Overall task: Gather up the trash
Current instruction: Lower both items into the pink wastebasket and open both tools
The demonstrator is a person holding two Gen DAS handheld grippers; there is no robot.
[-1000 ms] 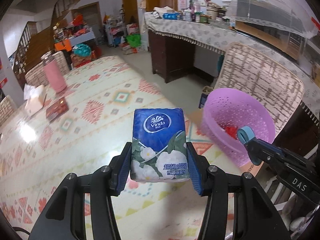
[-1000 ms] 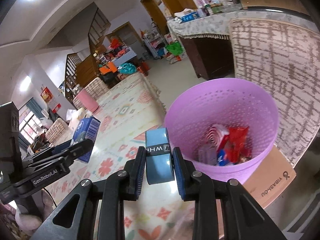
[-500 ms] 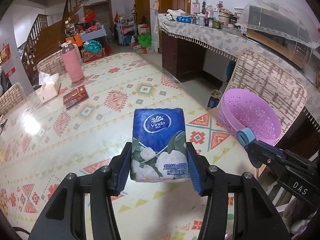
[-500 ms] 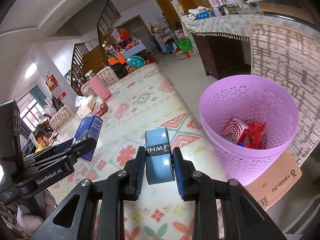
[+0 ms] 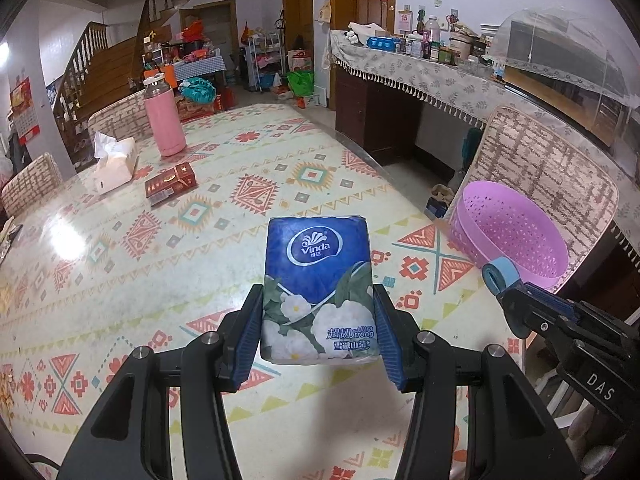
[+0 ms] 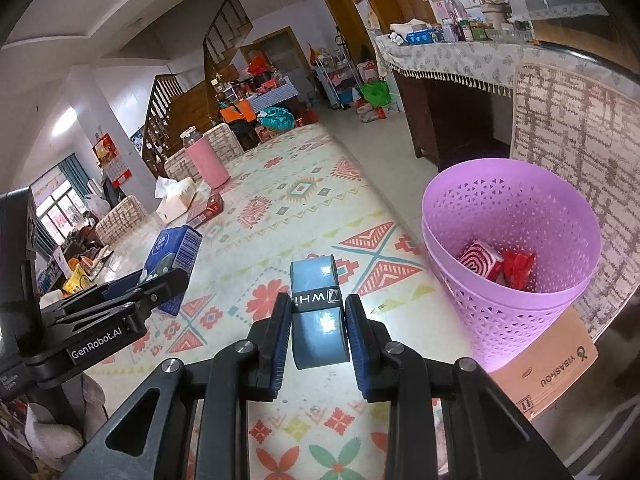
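**Both grippers loaded, basket just off the table's right edge**

So the left gripper (image 5: 319, 332) is closed snugly on a blue Vinda tissue pack (image 5: 318, 288), held upright and lifted clear of the patterned table (image 5: 120, 240). The right gripper (image 6: 319, 332) has its jaws nearly shut on a narrow blue tape roll (image 6: 318, 312), pinched across its flat sides. My guess is both are carried high so they can be dropped straight into the purple basket (image 6: 520, 320), which sits on a cardboard box (image 6: 552, 364) just beside the table's right edge and already has red wrappers (image 6: 496, 264) inside.
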